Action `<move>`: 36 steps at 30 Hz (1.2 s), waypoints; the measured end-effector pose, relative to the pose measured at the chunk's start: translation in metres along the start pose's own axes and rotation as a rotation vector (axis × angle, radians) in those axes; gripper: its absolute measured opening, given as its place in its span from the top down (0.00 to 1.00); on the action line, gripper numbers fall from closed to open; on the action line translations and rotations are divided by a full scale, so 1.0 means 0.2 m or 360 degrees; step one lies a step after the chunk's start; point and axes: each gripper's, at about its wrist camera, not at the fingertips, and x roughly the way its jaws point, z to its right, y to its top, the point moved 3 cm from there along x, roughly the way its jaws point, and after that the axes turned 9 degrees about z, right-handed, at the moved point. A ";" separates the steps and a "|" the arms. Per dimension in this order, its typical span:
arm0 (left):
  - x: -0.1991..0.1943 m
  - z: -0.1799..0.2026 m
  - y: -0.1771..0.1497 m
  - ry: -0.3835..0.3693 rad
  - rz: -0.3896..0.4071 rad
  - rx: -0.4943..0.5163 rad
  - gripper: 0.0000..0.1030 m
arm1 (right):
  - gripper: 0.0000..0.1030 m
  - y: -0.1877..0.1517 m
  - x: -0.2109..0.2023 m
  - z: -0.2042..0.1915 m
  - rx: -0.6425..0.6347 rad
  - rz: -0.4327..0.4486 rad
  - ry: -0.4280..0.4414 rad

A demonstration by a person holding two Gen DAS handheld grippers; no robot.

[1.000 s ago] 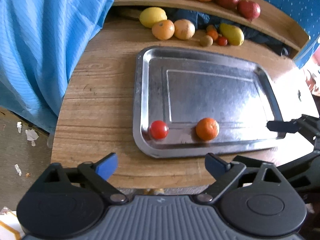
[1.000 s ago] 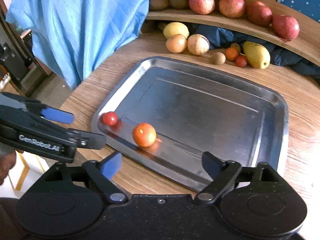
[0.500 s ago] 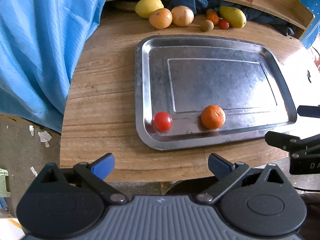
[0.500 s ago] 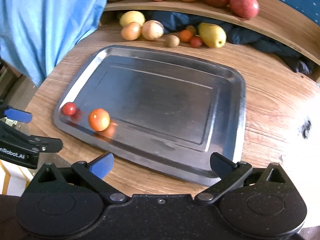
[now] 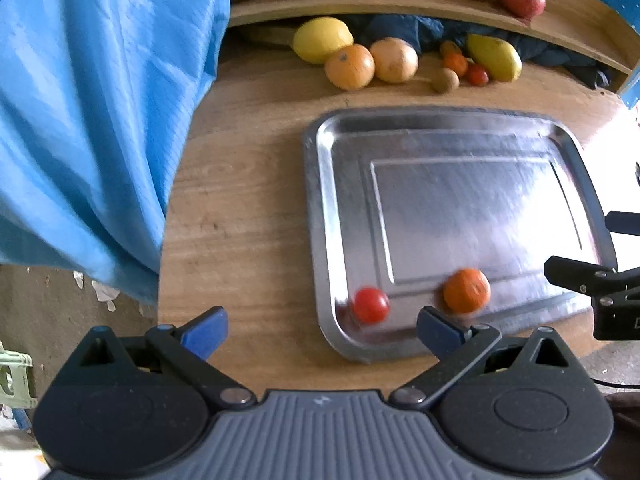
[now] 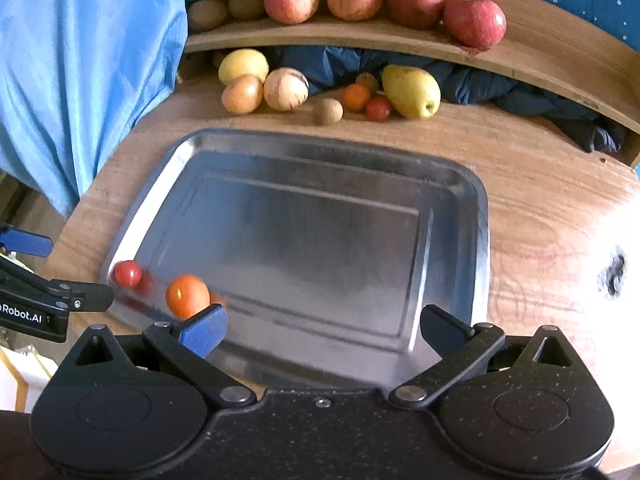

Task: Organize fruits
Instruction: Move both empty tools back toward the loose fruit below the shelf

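Both tools, left [image 5: 320,326] and right [image 6: 322,326], hang spread and empty at the tray's [image 6: 482,216] near edge. A tomato [image 5: 371,305] and tangerine [image 5: 466,290] already lie inside, likely sorted; more fruit waits beyond the tray.

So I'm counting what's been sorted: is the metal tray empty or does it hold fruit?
Not empty. The metal tray holds two fruits near one corner: a small red tomato and an orange. The rest is bare.

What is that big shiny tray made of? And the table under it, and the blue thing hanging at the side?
The tray looks like metal, probably stainless steel: silvery, glossy, and it mirrors the tomato sitting on it. The table looks like wood, brown with grain lines, though it could be a wood-look surface. The blue sheet seems to be thin fabric or plastic; it hangs in soft folds.
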 end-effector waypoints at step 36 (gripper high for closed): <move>0.36 -0.10 0.63 -0.0155 0.0133 0.0053 0.01 | 0.01 0.37 0.28 0.01 0.0262 0.0174 -0.0103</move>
